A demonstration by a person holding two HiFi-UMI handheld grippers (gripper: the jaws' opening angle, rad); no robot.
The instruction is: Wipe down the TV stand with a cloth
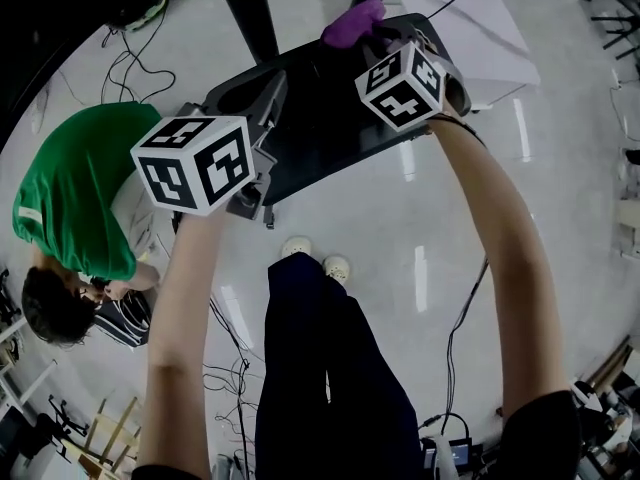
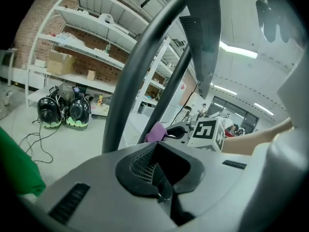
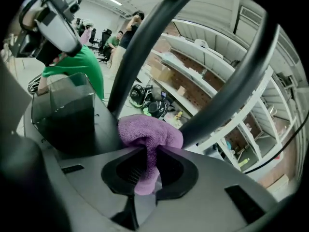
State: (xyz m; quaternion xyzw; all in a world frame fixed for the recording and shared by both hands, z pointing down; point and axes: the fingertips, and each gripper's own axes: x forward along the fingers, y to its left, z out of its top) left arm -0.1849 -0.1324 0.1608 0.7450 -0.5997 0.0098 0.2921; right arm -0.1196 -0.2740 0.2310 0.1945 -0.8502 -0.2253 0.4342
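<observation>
The black TV stand base (image 1: 320,118) lies on the floor ahead of me, with two dark posts (image 1: 250,13) rising from it. My right gripper (image 1: 375,33) is shut on a purple cloth (image 1: 352,23) at the base's far edge, between the posts. In the right gripper view the cloth (image 3: 149,132) bulges out of the shut right gripper (image 3: 147,170), close to a post (image 3: 140,47). My left gripper (image 1: 262,108) sits over the base's left side. Seen in the left gripper view, this left gripper (image 2: 161,180) is shut with nothing in it, and the cloth (image 2: 155,132) shows beyond.
A person in a green top (image 1: 75,198) crouches at the left, close to my left arm. Cables (image 1: 130,58) trail over the glossy floor. My own legs and shoes (image 1: 310,258) stand just behind the base. White shelving with boxes and helmets (image 2: 65,112) lines the far wall.
</observation>
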